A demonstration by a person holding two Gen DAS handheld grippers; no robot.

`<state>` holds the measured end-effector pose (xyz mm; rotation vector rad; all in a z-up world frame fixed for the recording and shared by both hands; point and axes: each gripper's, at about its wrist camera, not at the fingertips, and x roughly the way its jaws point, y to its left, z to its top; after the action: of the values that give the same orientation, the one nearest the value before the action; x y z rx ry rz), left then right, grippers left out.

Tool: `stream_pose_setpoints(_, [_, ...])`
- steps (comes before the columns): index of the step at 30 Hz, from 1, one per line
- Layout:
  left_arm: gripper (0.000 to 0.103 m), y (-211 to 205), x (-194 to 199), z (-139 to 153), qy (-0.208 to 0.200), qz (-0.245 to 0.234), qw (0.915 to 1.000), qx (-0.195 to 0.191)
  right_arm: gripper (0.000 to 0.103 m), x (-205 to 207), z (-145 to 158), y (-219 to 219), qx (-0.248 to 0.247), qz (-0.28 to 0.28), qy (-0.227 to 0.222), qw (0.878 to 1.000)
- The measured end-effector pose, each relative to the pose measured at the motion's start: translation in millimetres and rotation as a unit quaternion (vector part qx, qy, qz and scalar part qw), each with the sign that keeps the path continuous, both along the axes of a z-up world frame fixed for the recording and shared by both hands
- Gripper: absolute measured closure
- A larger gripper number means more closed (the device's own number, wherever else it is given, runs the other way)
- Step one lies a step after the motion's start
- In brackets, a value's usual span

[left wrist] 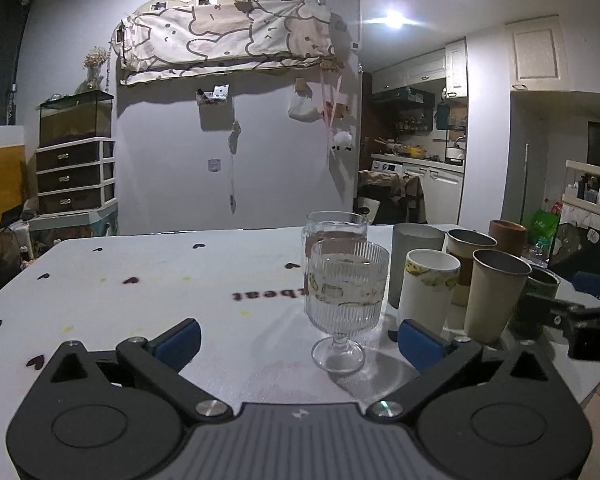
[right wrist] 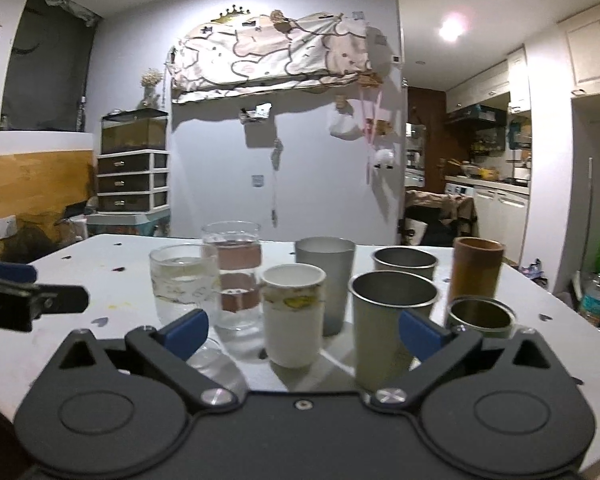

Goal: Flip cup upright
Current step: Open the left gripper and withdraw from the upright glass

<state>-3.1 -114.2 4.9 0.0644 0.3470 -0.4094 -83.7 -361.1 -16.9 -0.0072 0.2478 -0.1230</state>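
A ribbed clear stemmed glass (left wrist: pixel 346 300) stands upright on the white table (left wrist: pixel 140 296), just ahead of my left gripper (left wrist: pixel 300 342), which is open and empty. The glass also shows in the right wrist view (right wrist: pixel 178 280). Beside it stand several upright cups: a white printed cup (right wrist: pixel 294 314), a beige metal cup (right wrist: pixel 392 328), a tall clear glass with a brown band (right wrist: pixel 232 274). My right gripper (right wrist: pixel 304 334) is open and empty, facing the white and beige cups.
Further cups stand behind: a grey tumbler (right wrist: pixel 326 276), a steel cup (right wrist: pixel 404 262), a brown cylinder (right wrist: pixel 476 270), a short dark-green cup (right wrist: pixel 480 316). The table's right edge (right wrist: pixel 560 312) is close. The table's left half carries only heart prints.
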Motion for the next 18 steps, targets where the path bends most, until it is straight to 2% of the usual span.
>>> stream_pose_setpoints(9, [0.0, 2, -19, 3, -0.008, 0.012, 0.9999, 0.008, 0.0, -12, 1, -2, -0.003, -0.014, 0.007, 1.0])
stream_pose_setpoints(18, [0.0, 12, -20, 5, -0.004, 0.027, 0.9996, 0.005, 0.0, -17, 1, -1, 0.002, -0.015, 0.0, 1.0])
